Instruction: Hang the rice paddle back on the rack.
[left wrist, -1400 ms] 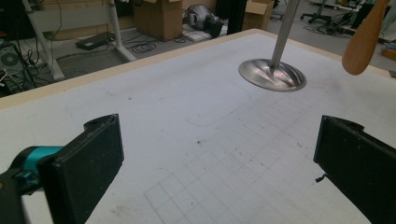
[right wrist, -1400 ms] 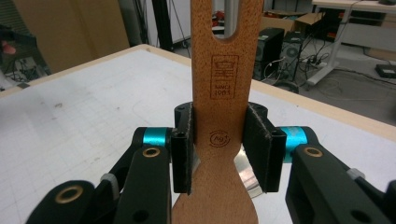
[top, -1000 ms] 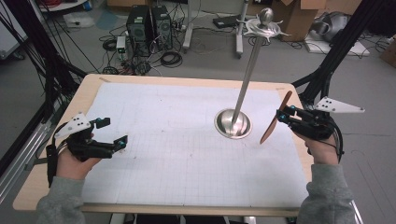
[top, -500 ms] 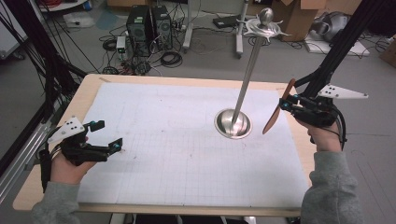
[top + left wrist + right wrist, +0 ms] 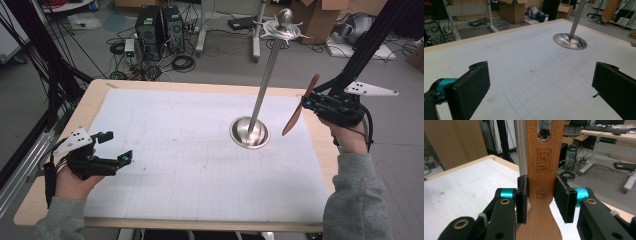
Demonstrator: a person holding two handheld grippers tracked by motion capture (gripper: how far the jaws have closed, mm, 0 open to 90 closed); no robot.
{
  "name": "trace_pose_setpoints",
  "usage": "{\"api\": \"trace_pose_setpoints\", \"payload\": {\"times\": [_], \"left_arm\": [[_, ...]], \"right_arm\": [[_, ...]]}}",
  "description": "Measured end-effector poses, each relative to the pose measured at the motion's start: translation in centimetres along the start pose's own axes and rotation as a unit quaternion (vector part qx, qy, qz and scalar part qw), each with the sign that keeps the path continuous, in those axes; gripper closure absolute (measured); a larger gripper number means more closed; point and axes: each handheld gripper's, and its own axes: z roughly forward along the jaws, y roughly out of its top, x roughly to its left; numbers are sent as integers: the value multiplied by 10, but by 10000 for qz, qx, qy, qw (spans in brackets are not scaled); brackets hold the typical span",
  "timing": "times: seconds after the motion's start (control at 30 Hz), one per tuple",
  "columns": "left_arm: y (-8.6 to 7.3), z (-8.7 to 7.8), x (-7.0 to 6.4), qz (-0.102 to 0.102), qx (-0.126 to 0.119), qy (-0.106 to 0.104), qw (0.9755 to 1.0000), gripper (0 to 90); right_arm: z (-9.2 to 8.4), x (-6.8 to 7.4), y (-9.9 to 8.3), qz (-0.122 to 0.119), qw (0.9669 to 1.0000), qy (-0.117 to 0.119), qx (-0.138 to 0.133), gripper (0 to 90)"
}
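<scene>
On a white table [image 5: 165, 150], stood a shiny metal stand [image 5: 264, 95]. Gripped a wooden spatula [image 5: 299, 106] tight in the right gripper [image 5: 311, 104], up in the air just beside the stand's pole. Kept the left gripper [image 5: 116, 148] wide open, holding nothing, low over the near left of the table.

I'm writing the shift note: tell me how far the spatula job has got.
Done: the wooden spatula is off the table, clamped in the right tool. In hand: it hangs beside the metal stand. Left, probably: hanging it on the stand's top. The left tool waits open.

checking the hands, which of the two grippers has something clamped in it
The right gripper: its jaws pinch a wooden spatula. The left gripper is open above the table.
</scene>
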Motion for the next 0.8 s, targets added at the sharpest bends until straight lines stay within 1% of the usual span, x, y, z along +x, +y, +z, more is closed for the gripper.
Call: {"api": "trace_pose_setpoints", "payload": {"times": [0.07,0.17,0.53,0.67,0.73,0.8], "left_arm": [[0,0,1,-11,7,7,10000,20],[0,-1,1,-27,4,17,10000,20],[0,-3,3,-46,-23,40,10000,20],[0,-3,3,-36,-1,23,10000,20],[-1,-4,4,-45,9,30,10000,20],[-1,-4,4,-56,10,36,10000,20]], "right_arm": [[1,1,3,-44,10000,-4,37,647],[2,2,9,-131,9999,2,22,647],[4,4,30,-254,9997,24,-54,647],[5,4,35,-295,9995,-44,-117,647],[4,4,39,-281,9993,-159,-189,647],[4,4,42,-270,9990,-214,-295,647]]}}
